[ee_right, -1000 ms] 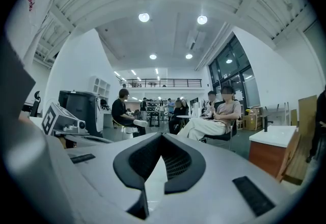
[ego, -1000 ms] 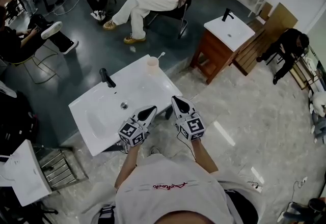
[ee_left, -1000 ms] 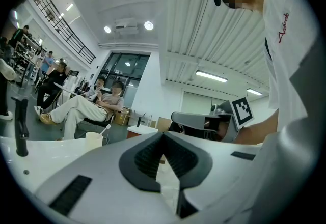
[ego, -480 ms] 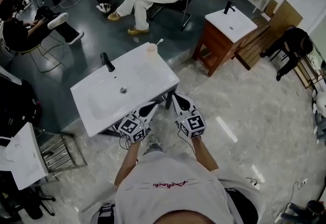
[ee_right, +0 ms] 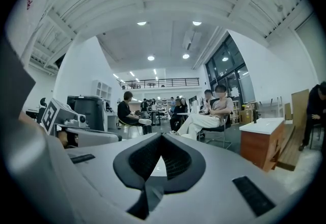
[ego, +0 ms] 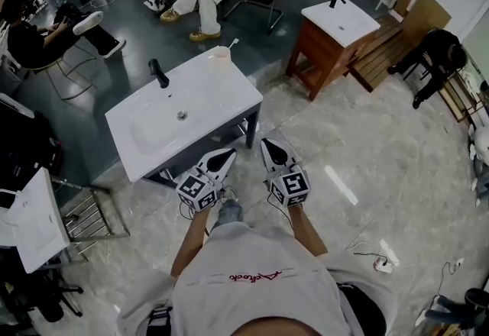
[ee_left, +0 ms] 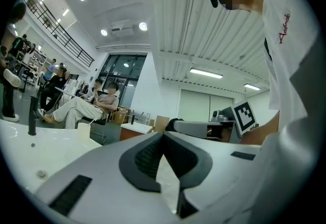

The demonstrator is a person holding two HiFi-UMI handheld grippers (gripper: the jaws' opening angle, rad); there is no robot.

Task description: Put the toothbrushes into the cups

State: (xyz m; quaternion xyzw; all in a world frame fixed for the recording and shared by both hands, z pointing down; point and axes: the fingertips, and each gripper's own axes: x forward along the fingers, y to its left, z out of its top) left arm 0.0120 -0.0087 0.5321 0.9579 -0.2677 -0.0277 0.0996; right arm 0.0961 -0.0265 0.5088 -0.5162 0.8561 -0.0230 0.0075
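Closed left tongs [ego: 228, 153] and right tongs [ego: 269, 144] hang just off washbasin [ego: 210, 101] edge.

White T-shirt [ego: 229, 258], red script [ego: 254, 278]; grey, black-padded left claw [ego: 228, 153] and right claw [ego: 268, 144]

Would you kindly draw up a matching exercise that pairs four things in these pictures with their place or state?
Things:
1. cup
2. black tap
3. left gripper
4. wooden cabinet

Places or states:
A. shut and empty, short of the white basin
B. far right corner of the white basin, toothbrush in it
C. far edge of the white basin, left of the cup
D. stands apart, right of the white basin

Pairs: 1-B, 2-C, 3-A, 4-D
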